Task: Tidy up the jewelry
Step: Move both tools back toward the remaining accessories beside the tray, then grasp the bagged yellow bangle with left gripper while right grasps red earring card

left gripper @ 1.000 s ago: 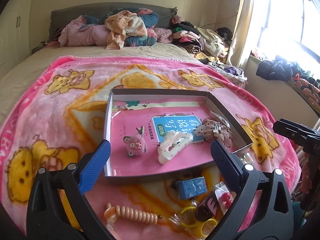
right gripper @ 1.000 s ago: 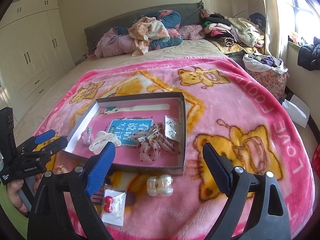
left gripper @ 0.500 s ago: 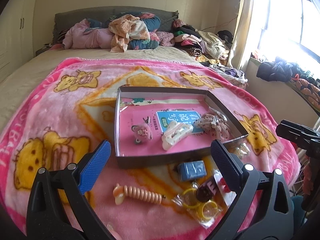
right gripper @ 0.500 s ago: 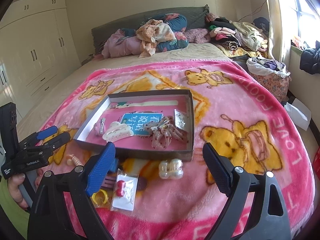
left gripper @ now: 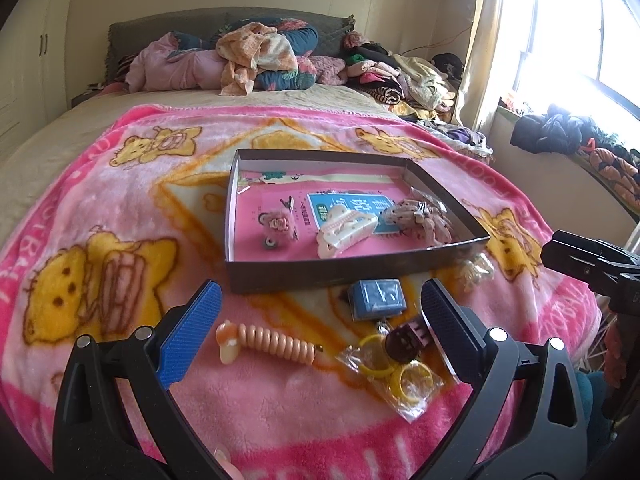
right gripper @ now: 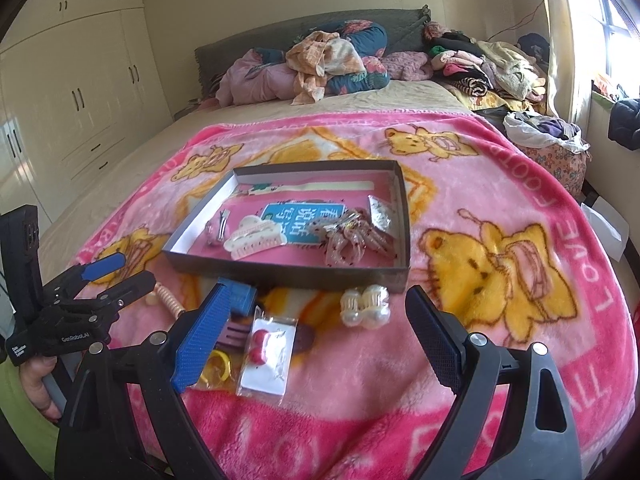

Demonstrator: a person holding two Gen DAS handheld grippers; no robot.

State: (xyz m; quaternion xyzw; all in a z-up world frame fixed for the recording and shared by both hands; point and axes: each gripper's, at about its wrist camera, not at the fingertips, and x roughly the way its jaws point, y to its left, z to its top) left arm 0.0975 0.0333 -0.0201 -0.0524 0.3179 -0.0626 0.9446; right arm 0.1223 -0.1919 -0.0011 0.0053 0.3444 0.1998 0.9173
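Observation:
A shallow dark box [left gripper: 352, 270] [right gripper: 288, 274] with a pink floor lies on the pink blanket and holds a white claw clip [left gripper: 346, 230] [right gripper: 256, 236], a pink bear clip [left gripper: 276, 224] and speckled clips [left gripper: 420, 216] [right gripper: 348, 240]. On the blanket near the box lie a peach spiral hair tie [left gripper: 268, 342], a blue box [left gripper: 376, 300], bagged yellow rings [left gripper: 400, 372], a bagged red pair [right gripper: 266, 354] and a pearl clip [right gripper: 366, 306]. My left gripper [left gripper: 316, 328] is open above the hair tie. My right gripper [right gripper: 316, 340] is open above the red pair and pearl clip.
The bed carries piled clothes [left gripper: 256, 60] by the headboard. A wardrobe [right gripper: 80, 92] stands left, a window [left gripper: 580, 48] right. The blanket's near edge [right gripper: 360, 448] lies just below the grippers.
Both grippers have drawn back from the box and dropped lower. More of the loose items on the blanket in front of the box have come into view.

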